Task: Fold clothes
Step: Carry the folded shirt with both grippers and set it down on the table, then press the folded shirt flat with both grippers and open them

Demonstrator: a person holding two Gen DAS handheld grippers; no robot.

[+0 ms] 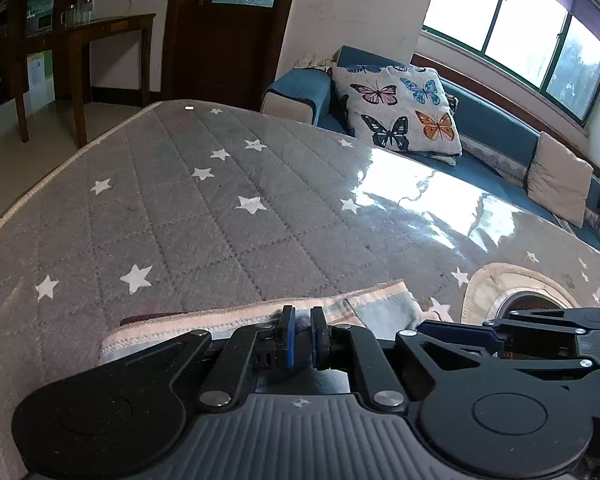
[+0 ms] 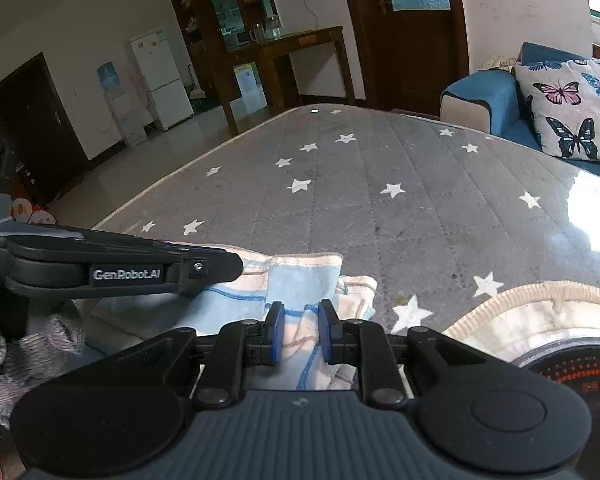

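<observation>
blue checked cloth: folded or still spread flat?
Partly folded. In the right wrist view the blue checked cloth lies in overlapping layers on the star-print table cover; how many folds, cannot tell.

A surface is seen covered by a grey quilted cloth printed with white stars, edged in pale trim, under a glossy clear sheet on which window light is reflected. At its near edge a folded garment in light blue and cream with blue lines is laid flat. To the right, a round opening ringed by a cream border is set in the cloth, with an orange-dotted black disc inside.
</observation>
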